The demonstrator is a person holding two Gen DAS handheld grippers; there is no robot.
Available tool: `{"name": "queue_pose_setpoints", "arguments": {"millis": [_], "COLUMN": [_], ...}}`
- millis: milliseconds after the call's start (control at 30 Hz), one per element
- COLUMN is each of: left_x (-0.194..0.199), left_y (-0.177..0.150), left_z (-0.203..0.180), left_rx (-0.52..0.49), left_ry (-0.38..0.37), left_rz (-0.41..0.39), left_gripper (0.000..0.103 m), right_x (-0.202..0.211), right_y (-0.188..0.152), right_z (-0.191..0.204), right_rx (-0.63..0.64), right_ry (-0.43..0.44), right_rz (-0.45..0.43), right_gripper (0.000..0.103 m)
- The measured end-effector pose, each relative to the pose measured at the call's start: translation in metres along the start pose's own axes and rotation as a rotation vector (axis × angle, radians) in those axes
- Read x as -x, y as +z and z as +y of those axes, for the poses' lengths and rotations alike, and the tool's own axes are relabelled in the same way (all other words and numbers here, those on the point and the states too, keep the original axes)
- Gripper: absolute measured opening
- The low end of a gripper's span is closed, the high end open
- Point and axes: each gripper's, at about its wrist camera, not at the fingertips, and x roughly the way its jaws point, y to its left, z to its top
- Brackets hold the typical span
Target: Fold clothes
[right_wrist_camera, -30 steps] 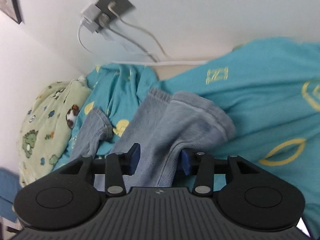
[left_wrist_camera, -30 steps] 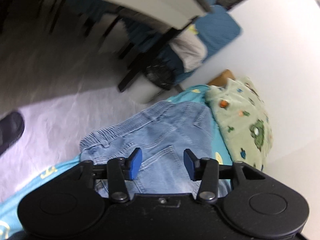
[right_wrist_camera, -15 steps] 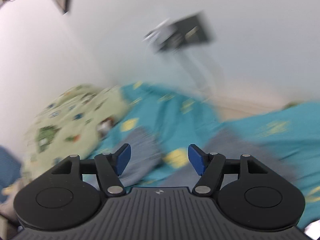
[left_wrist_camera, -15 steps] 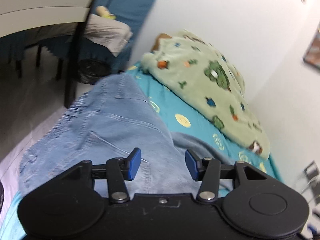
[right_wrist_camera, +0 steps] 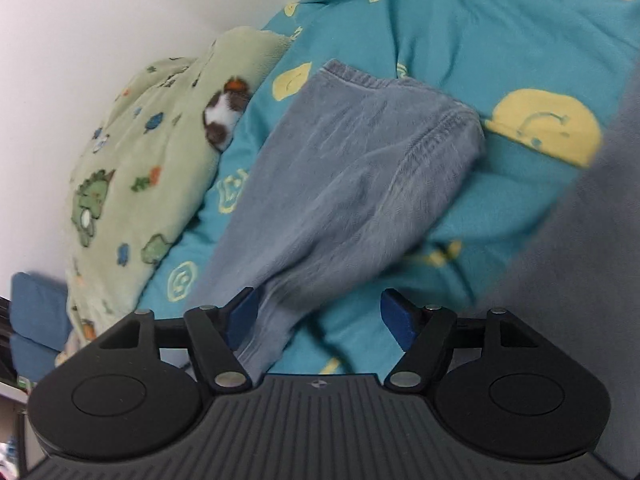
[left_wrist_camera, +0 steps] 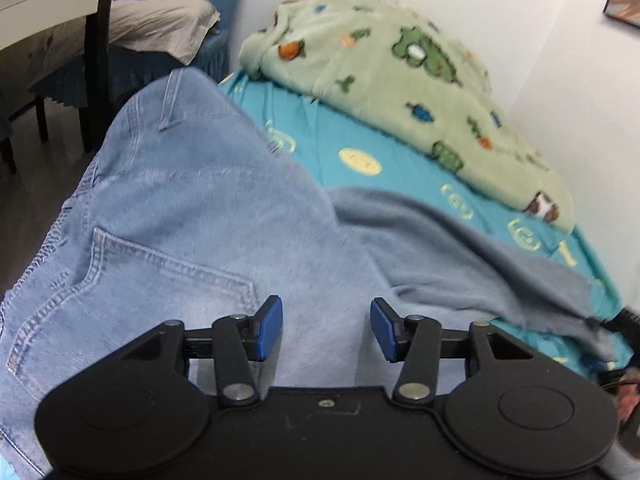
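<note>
Light blue jeans [left_wrist_camera: 192, 208] rise in a ridge toward my left gripper [left_wrist_camera: 326, 330], which is shut on the denim beside the back pocket; cloth fills the gap between its blue pads. One grey-blue leg [left_wrist_camera: 460, 264] trails off to the right across the teal bed sheet [left_wrist_camera: 360, 136]. In the right wrist view a jeans leg [right_wrist_camera: 352, 168] lies flat on the sheet, cuff at the far end. My right gripper [right_wrist_camera: 320, 316] hovers over its near part with jaws opening. The cloth passes close to the left pad, and the pads do not press on it.
A green cartoon-print blanket [left_wrist_camera: 400, 68] is heaped along the white wall, also seen as the blanket [right_wrist_camera: 152, 128] at the left. A dark chair leg [left_wrist_camera: 96, 40] and blue seats stand past the bed's end. A blurred grey cloth [right_wrist_camera: 592, 240] fills the right edge.
The right gripper let go of the folded leg, opened wide and swung left over the bed. The left gripper rolled and carried the jeans' upper part from the bed's edge over the sheet.
</note>
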Motion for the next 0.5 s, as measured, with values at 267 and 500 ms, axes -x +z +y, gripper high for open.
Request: {"name": "queue_pose_setpoints", "arguments": {"millis": [267,500], "left_x": [-0.011,-0.013], "left_y": [-0.005,-0.010], "left_z": [0.003,0.004], "left_rx": [-0.013,-0.021], "left_ry": [-0.016,-0.027], "left_rz": [0.019,0.015], "left_gripper": [0.046,0.046], "right_x": [0.008,0.006], "right_y": [0.032,0.039], "right_z": [-0.006,-0.014], "right_rx": [-0.041,-0.051], "right_ry": [0.106,0.080], "right_rz": [-0.178,-0.166], "right_gripper": [0.047,0.007]}}
